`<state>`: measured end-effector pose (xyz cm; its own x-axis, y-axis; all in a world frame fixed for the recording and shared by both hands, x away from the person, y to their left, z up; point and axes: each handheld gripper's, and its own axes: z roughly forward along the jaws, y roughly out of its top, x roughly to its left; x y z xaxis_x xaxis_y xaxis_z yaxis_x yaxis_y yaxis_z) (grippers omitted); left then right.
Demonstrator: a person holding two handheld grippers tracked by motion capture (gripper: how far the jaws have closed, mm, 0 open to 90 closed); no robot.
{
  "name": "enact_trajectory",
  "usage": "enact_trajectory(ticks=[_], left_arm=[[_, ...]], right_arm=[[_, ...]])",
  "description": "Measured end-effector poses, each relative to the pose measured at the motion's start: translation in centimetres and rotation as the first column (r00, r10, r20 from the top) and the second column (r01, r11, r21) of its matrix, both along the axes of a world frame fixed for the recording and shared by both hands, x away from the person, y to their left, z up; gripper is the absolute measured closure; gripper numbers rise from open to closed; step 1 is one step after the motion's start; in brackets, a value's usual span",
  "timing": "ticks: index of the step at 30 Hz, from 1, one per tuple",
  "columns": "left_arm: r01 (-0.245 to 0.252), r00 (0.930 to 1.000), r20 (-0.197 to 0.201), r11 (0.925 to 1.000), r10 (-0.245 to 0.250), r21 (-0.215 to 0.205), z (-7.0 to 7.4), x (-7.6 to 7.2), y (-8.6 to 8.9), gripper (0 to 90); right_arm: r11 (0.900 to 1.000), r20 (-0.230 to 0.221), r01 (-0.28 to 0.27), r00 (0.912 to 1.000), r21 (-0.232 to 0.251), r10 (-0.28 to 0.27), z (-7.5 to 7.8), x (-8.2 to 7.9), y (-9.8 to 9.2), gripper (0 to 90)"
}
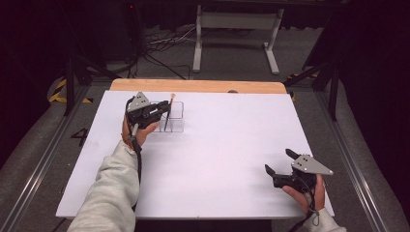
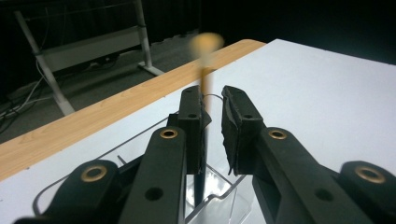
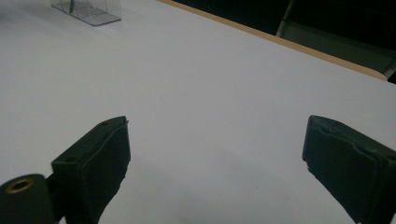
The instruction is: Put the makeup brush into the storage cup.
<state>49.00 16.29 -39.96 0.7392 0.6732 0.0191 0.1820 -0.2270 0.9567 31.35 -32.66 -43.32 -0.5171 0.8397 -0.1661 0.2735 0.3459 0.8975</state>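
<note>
- Brush (image 1: 168,113): we count one slim stick with a dark shaft and a pale rounded top, standing nearly upright in the clear box (image 1: 178,126) at the far left part of the white board (image 1: 232,159). We cannot tell whether it is a brush or a pen; the top is blurred in the left gripper view.
- Clear box: we count one transparent plastic container, divided into compartments. The stick's lower end sits in the compartment nearest the left gripper (image 1: 163,108). We see nothing else inside it from above.
- Left gripper: we see its two black jaws level with the stick's shaft, one on each side. In the left gripper view (image 2: 212,116) a narrow gap shows between the pads; the shaft lies against the left pad, and the right pad stands just clear of it. We read this as a loosened, nearly closed grip, not pressing on the stick.
- Right gripper (image 1: 278,162): we see it near the right front corner of the board, well apart from the box. Its jaws stand wide apart (image 3: 215,154) with nothing but bare board between them.
- Count: two grippers, one box, one stick, one board on one wooden-edged table (image 1: 193,86).
</note>
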Motion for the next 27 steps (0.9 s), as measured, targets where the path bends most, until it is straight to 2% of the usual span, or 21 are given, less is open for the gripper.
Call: enact_trajectory(ticks=[4, 7, 14, 16, 22, 27], left_arm=[[-0.011, 0.9999, 0.005, 0.9999, 0.011, -0.002, 0.2, -0.2, 0.3, 73.0], [-0.018, 0.9997, 0.018, 0.9997, 0.018, 0.013, 0.5, -0.5, 0.6, 71.3], [-0.039, 0.9985, 0.041, 0.9990, 0.038, 0.024, 1.0, -1.2, 1.1, 59.5], [-0.046, 0.9976, 0.053, 0.9981, 0.044, 0.040, 1.1, -1.5, 1.2, 54.6], [-0.030, 0.9978, 0.060, 0.9990, 0.028, 0.032, 1.5, -2.1, 1.5, 46.3], [-0.029, 0.9968, 0.076, 0.9985, 0.025, 0.046, 2.0, -2.6, 1.7, 39.5]], right_arm=[[1.000, -0.001, 0.000, 1.0000, 0.000, 0.000, 0.0, 0.0, 0.0, 8.3], [1.000, 0.000, 0.001, 1.0000, -0.001, -0.001, 0.0, 0.0, 0.0, 8.2], [1.000, 0.000, 0.000, 1.0000, -0.001, 0.000, 0.0, 0.0, 0.0, 8.3], [1.000, 0.000, 0.000, 1.0000, -0.001, 0.000, 0.0, 0.0, 0.0, 8.3], [1.000, 0.002, 0.000, 1.0000, -0.002, 0.000, 0.0, 0.0, 0.1, 8.3], [1.000, 0.003, 0.001, 1.0000, -0.003, -0.001, 0.0, 0.0, 0.1, 8.3]])
